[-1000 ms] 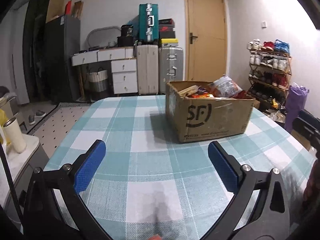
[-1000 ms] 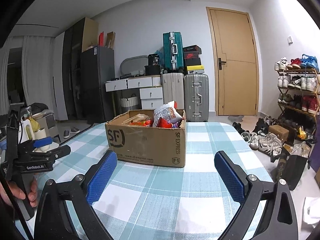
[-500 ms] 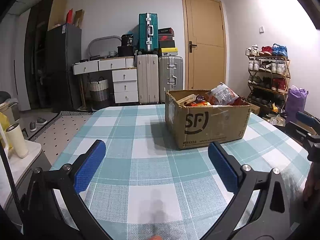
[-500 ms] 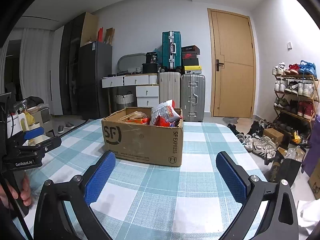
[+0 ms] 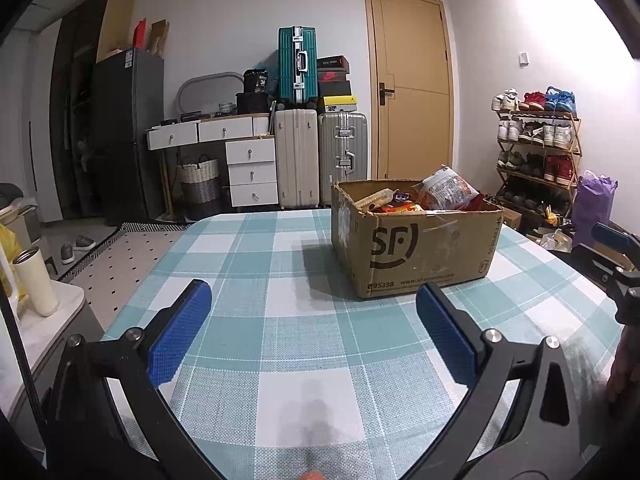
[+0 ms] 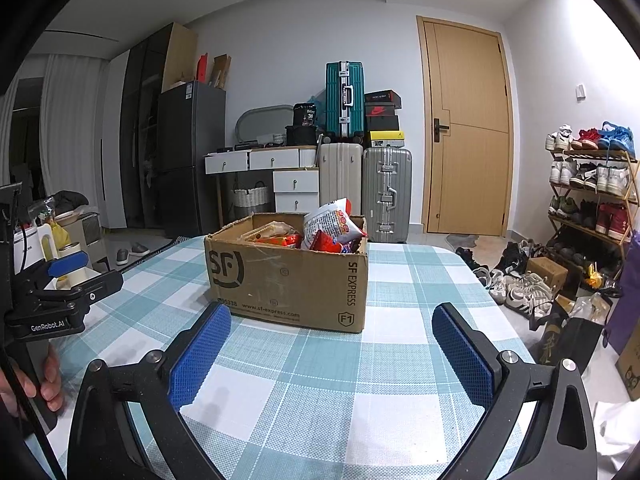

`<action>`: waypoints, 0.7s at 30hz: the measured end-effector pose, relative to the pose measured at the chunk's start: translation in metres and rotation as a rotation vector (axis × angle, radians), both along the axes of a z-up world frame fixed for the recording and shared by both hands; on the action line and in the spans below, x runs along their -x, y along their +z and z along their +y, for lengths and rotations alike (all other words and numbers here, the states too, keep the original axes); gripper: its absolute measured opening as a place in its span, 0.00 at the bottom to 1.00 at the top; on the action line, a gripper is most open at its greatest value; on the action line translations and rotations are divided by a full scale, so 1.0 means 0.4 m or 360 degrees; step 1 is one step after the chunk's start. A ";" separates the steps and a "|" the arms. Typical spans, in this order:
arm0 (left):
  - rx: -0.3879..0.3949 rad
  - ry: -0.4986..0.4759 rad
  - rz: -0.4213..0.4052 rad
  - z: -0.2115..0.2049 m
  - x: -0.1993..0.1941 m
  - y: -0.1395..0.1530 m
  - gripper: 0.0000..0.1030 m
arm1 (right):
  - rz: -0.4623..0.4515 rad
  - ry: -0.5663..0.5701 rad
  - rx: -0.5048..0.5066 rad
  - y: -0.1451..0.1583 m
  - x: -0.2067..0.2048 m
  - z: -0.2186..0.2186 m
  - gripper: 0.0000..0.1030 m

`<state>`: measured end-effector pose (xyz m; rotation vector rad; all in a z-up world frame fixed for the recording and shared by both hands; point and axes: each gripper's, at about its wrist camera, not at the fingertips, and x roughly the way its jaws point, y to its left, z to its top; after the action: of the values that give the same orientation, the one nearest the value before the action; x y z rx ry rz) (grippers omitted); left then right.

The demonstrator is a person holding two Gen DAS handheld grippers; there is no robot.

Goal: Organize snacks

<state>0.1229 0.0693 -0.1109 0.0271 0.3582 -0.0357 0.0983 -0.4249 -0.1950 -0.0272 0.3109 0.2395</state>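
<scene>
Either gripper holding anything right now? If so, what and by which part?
Nothing is held. The left gripper and right gripper both stand open over the teal-and-white checked tablecloth, short of the brown cardboard SF box of snack packets.

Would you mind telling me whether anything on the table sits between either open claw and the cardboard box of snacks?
Nothing visible does. Only bare checked tablecloth lies between the left claw and the cardboard box, and likewise between the right claw and the box.

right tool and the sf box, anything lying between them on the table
Nothing: only bare checked tablecloth lies between the right tool and the cardboard box, as the right wrist view shows.
</scene>
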 end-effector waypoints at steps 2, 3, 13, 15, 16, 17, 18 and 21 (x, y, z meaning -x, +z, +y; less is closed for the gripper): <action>-0.0001 -0.0002 0.0004 0.001 -0.001 0.000 0.99 | 0.0001 0.0000 -0.0001 -0.001 -0.001 0.000 1.00; 0.0000 -0.0003 0.0005 0.002 0.000 0.000 0.99 | 0.0000 0.0000 0.0000 0.000 0.000 0.000 1.00; -0.0002 -0.0006 0.0008 0.002 0.006 0.000 0.99 | 0.0001 0.0000 0.0000 -0.001 -0.002 0.000 1.00; -0.0002 -0.0006 0.0009 0.004 0.005 -0.001 0.99 | 0.0001 0.0000 0.0000 -0.001 -0.002 0.000 1.00; -0.0002 -0.0006 0.0008 0.002 0.006 0.000 0.99 | 0.0001 0.0000 -0.0001 -0.001 -0.002 0.000 1.00; 0.0000 -0.0009 0.0008 0.004 0.005 -0.001 0.99 | 0.0001 0.0000 0.0000 -0.001 -0.002 0.000 1.00; 0.0000 -0.0011 0.0007 0.003 0.005 -0.001 0.99 | 0.0001 0.0000 0.0000 0.000 -0.001 0.000 1.00; -0.0005 -0.0023 0.0009 0.000 0.008 -0.003 0.99 | 0.0002 0.0000 -0.0001 0.001 0.000 0.000 1.00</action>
<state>0.1199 0.0693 -0.1119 0.0325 0.3636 -0.0498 0.0984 -0.4249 -0.1947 -0.0264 0.3118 0.2394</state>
